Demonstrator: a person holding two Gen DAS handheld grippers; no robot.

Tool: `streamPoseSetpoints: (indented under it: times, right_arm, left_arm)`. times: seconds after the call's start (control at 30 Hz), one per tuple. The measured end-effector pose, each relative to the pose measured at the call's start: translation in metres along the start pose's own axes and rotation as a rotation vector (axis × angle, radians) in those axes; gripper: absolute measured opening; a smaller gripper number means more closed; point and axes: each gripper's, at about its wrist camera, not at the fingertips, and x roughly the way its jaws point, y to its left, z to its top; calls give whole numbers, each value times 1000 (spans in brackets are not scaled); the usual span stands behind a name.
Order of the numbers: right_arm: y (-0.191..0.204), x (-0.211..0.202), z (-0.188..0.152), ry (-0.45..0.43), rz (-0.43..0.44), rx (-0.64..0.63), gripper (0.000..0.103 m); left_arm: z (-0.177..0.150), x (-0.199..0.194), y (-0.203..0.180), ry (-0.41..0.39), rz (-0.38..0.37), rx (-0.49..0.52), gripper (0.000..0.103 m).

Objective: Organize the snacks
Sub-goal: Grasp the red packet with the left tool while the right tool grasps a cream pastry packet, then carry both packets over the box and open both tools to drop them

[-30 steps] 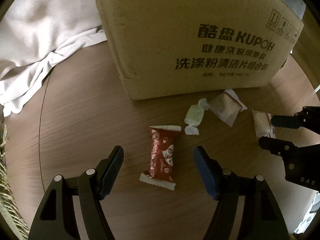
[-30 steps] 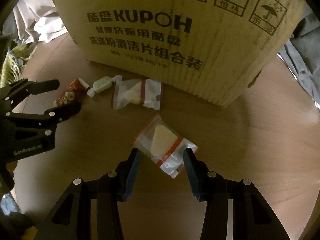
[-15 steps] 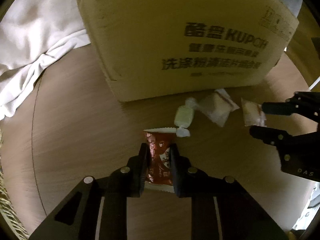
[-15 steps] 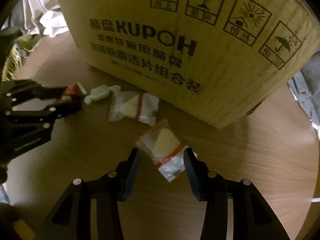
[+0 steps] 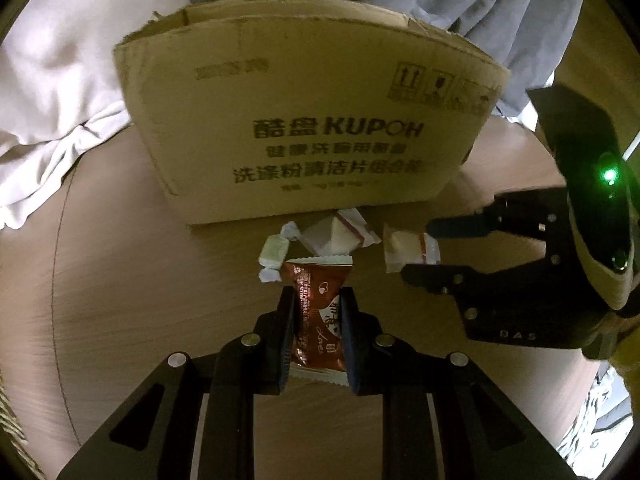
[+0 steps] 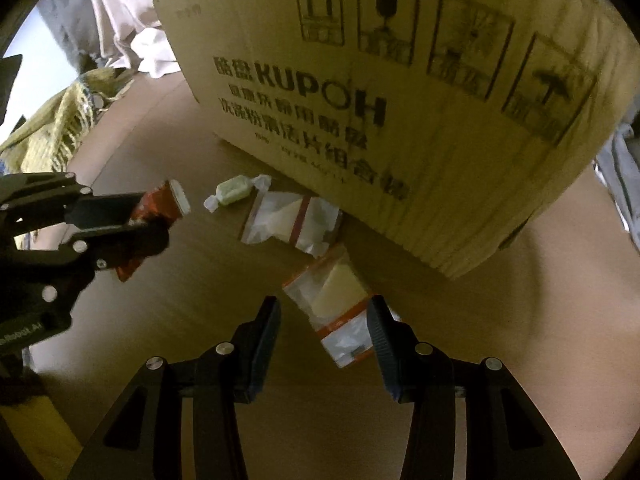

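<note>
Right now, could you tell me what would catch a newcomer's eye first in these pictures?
The big cardboard box printed KUPOH fills the back of the wooden table. In front of it, the left gripper is clamped on a red snack packet, while the right gripper straddles a clear bag holding a pale wedge.

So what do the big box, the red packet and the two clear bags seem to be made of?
Box: brown corrugated cardboard, matt, with a frayed top edge and black print.
Red packet: probably glossy plastic film, with crimped white ends.
Clear bags: thin see-through plastic with a red strip; pale wedges show inside.
</note>
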Motion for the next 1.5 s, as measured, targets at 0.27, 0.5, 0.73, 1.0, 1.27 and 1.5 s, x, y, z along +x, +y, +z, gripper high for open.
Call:
streamPoseSetpoints:
  times: [0.27, 0.5, 0.73, 1.0, 1.27, 1.5]
  right_arm:
    - [11, 6, 2, -3, -54, -152, 67]
    - [20, 26, 6, 32, -62, -194, 67]
    - [20, 20, -3, 25, -45, -132, 46]
    - [30, 6, -16, -29, -90, 7, 41]
    - [52, -43, -27, -158, -106, 94, 41]
    - [57, -99, -23, -297, -141, 131, 41]
  left_arm:
    - [-4, 4, -6, 15, 14, -3, 22]
    - [-7, 8, -9, 23, 25, -7, 22]
    - [-8, 14, -11, 31, 18, -24, 22]
    - [-9, 5, -12, 8, 22, -22, 22]
    - [-7, -32, -19, -60, -6, -1, 22]
    - [8, -78, -25, -157, -36, 25, 22]
